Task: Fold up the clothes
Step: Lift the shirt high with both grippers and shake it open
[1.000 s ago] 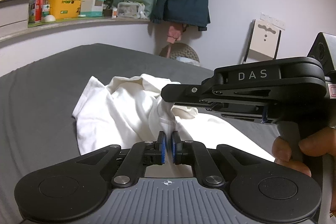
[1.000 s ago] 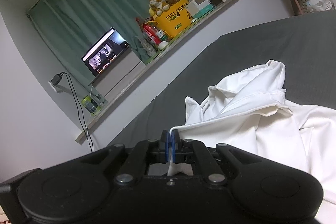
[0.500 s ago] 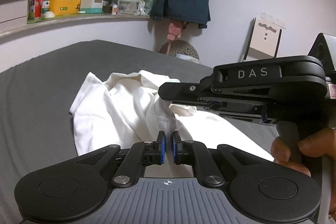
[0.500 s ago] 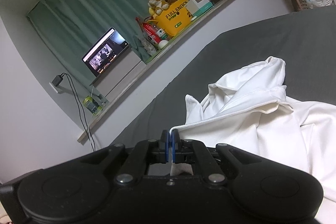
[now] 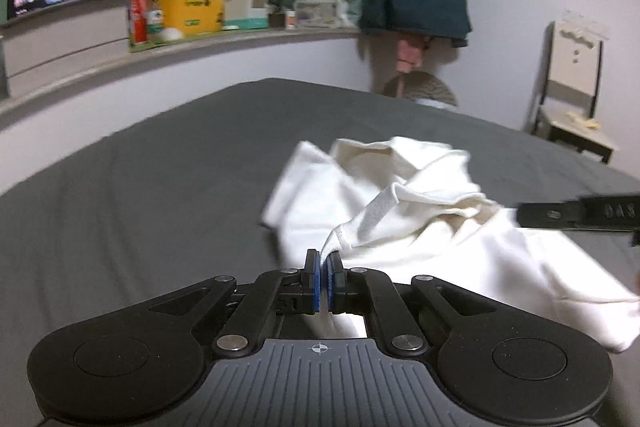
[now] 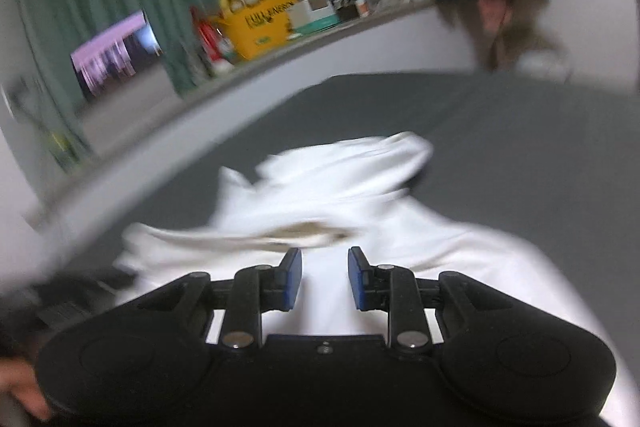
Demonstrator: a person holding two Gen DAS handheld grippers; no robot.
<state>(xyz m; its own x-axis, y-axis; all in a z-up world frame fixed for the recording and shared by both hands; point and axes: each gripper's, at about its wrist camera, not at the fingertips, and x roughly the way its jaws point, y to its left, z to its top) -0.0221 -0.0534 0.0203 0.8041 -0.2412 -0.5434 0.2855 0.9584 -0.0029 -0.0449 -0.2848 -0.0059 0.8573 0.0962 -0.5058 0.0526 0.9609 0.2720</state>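
L tongs (image 5: 324, 269): pinched tight on a hem edge of the white shirt (image 5: 432, 227), cloth drawn up taut to the pads. Shirt lies crumpled on the grey bed (image 5: 160, 195), mid-right in L view, not yet flat. R tongs (image 6: 324, 277): jaws just been opening, now part-wide, nothing between them; shirt lies under and ahead. R view badly blurred. Risks: w/ only one corner held, any L pull likely drags the whole shirt across the bed instead of spreading it. Pinch is thin, so edge may slip. R regrasp could catch two layers, since folds are bunched.
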